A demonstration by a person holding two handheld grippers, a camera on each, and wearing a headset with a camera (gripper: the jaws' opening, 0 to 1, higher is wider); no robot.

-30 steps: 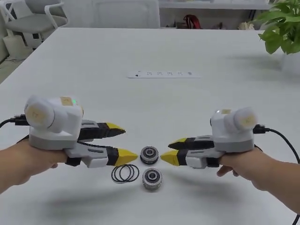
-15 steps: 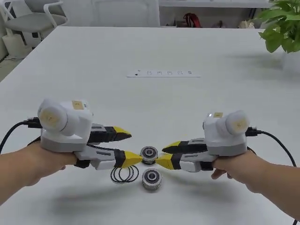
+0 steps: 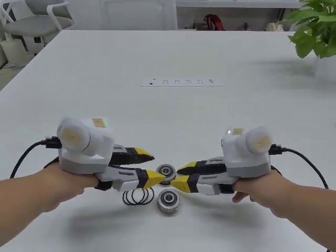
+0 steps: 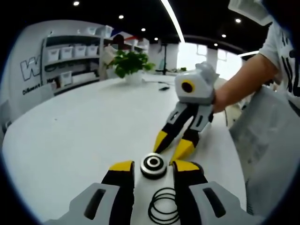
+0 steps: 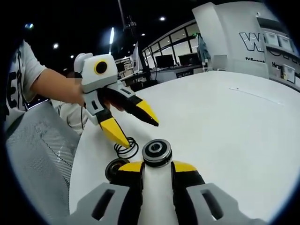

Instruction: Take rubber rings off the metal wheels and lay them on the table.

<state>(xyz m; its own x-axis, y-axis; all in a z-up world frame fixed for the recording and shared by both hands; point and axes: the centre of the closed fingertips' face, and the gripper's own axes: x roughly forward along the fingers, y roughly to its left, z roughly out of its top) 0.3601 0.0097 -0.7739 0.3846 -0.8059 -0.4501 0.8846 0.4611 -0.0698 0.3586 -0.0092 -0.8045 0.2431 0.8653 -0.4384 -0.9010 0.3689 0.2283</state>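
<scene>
Two metal wheels lie on the white table (image 3: 173,121): the far wheel (image 3: 167,171) and the near wheel (image 3: 169,199). A small pile of black rubber rings (image 3: 138,196) lies flat to the left of the near wheel. My left gripper (image 3: 152,167) is open, and the far wheel (image 4: 153,165) sits between its yellow tips, with the rings (image 4: 164,212) under the jaws. My right gripper (image 3: 178,176) is open too, with its tips just short of the far wheel (image 5: 156,152) from the other side. The near wheel (image 5: 114,168) lies beside its left jaw.
A white power strip (image 3: 181,82) lies mid-table beyond the work. A potted plant (image 3: 315,31) stands at the far right corner and office chairs stand past the far left edge. A cable trails from each gripper across the table toward me.
Both grippers have closed in on the far wheel from either side, so their tips now nearly meet around it. The wheels and rings have stayed put.
</scene>
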